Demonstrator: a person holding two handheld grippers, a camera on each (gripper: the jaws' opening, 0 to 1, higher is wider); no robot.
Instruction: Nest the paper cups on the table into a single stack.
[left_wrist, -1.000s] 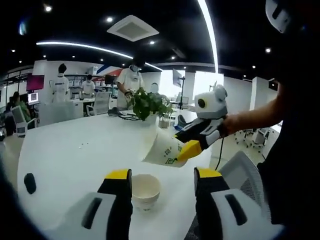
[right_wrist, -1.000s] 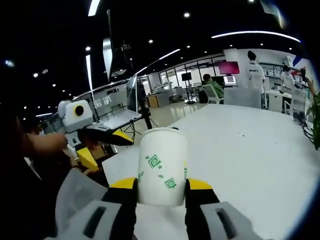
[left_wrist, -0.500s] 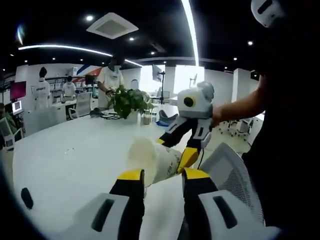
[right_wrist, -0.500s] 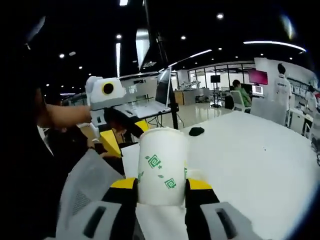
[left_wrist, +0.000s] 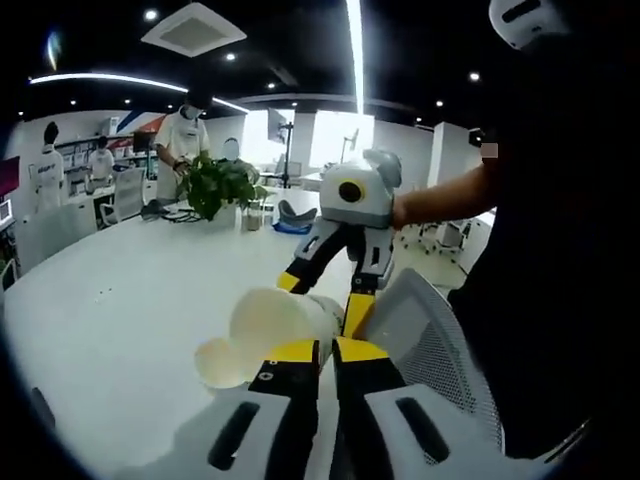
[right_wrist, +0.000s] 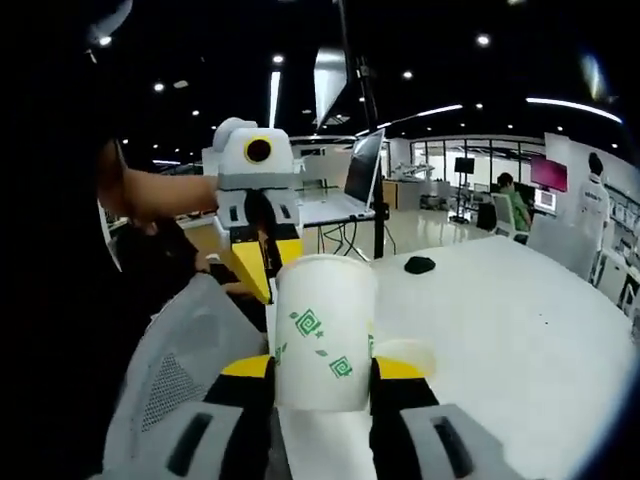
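Observation:
My right gripper (right_wrist: 322, 368) is shut on a white paper cup (right_wrist: 322, 330) with green marks, held upright between its yellow pads. In the left gripper view that cup (left_wrist: 278, 315) shows tilted, its base toward the camera, with the right gripper (left_wrist: 320, 298) reaching down onto it. A second white cup (left_wrist: 222, 362) stands open-mouthed on the white table (left_wrist: 120, 300) just left of my left gripper (left_wrist: 325, 352). The left jaws stand almost together with nothing seen between them. In the right gripper view the left gripper (right_wrist: 268, 265) hangs behind the held cup. The second cup's rim (right_wrist: 408, 357) peeks out beside it.
A grey mesh chair back (left_wrist: 430, 340) stands at the table's near edge, also the chair back (right_wrist: 180, 370) in the right gripper view. A potted plant (left_wrist: 215, 185) sits far across the table. A laptop (right_wrist: 350, 190) and a black mouse (right_wrist: 420, 265) lie further off. People stand in the background.
My left jaws have gone from wide open around the table cup to nearly together. The right gripper's cup has come closer to them. Both views have swung round.

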